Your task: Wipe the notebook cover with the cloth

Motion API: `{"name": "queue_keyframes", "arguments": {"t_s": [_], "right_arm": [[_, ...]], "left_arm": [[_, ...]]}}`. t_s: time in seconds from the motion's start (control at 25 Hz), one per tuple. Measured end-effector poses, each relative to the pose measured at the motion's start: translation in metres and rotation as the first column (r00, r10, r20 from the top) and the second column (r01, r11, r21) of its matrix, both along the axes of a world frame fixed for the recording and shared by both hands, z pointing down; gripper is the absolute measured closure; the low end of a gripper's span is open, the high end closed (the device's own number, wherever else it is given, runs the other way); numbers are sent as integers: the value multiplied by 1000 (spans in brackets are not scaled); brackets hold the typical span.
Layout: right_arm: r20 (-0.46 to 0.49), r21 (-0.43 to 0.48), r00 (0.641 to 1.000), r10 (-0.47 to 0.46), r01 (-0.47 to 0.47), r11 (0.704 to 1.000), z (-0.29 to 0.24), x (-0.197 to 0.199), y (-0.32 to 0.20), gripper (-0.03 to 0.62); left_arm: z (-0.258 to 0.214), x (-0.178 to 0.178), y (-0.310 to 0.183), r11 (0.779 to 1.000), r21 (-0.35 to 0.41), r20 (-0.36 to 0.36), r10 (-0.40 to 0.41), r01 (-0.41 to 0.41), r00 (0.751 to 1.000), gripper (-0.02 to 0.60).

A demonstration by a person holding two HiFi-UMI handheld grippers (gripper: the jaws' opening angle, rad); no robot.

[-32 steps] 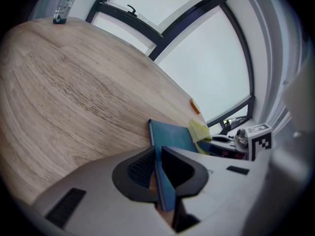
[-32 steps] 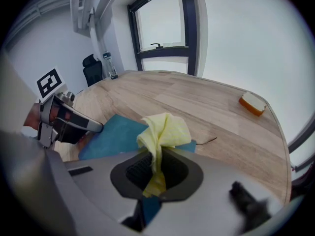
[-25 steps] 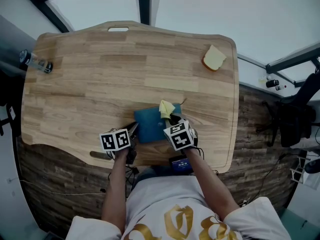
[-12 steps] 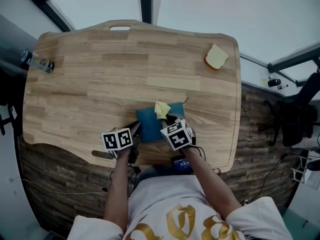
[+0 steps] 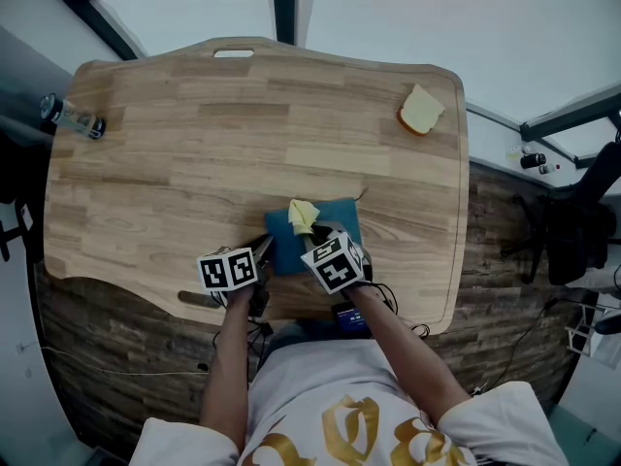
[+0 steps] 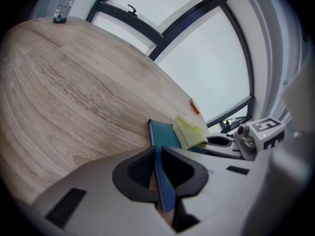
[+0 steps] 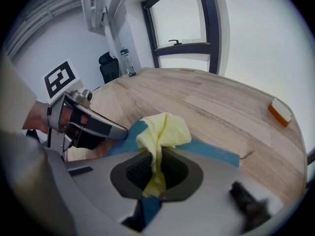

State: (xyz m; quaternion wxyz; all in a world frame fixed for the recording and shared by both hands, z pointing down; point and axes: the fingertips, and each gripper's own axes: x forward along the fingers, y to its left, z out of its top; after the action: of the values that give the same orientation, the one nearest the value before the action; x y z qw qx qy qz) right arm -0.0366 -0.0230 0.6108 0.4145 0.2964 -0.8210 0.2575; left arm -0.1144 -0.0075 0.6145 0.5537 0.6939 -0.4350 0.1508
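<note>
The thin rectangular teal-blue notebook (image 5: 325,223) lies near the 6 o'clock edge of the light wooden table (image 5: 194,163), its plain matte cover facing up. A crumpled pale-yellow cloth (image 5: 302,216) is bunched over its 11 o'clock part. In the head view the marker cubes mask how the claws grip, but the gripper views show it. The left gripper view has the left claw (image 6: 158,168) pressed onto the notebook's near edge, the blue sheet running edge-on between the ribbed pads. The right gripper view has the right claw (image 7: 156,168) pinching a tail of the cloth, whose loose folds billow beyond the jaws over the blue cover, with the left claw at 9 o'clock in that view. The head view alone lays out the whole table: a slice of bread (image 5: 421,111) near the 1 o'clock corner and a clear bottle (image 5: 68,117) lying at the 10 o'clock edge, both well apart from the notebook. The left forearm (image 5: 228,357) reaches straight toward 12 o'clock. The right forearm (image 5: 403,348) slants toward 11 o'clock, so the two claws sit just beside each other.
</note>
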Motion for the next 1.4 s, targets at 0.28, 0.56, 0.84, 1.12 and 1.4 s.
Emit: {"name": "queue_keyframes", "arguments": {"t_s": [0.28,0.56,0.84,1.12,1.4], "right_arm": [[11,-10,1000,-22,22,1000,0,-11,3,556],[20,-21,999,-45,46,999,0,-20,7,554],[41,-60,996,-85,87,994,0,-29,19,556],[80,-76,990,-120,126,989,2,-31,33,556],[130,-112,979,-155,170,979,0,-32,48,556]], "left_arm": [[0,0,0,1000,-1,0,2,-2,1000,531],[0,0,0,1000,-1,-1,2,-2,1000,531],[0,-1,0,1000,-2,-2,5,-5,1000,531],[0,-1,0,1000,0,1,4,-4,1000,531],[0,-1,0,1000,4,6,5,-5,1000,531]]}}
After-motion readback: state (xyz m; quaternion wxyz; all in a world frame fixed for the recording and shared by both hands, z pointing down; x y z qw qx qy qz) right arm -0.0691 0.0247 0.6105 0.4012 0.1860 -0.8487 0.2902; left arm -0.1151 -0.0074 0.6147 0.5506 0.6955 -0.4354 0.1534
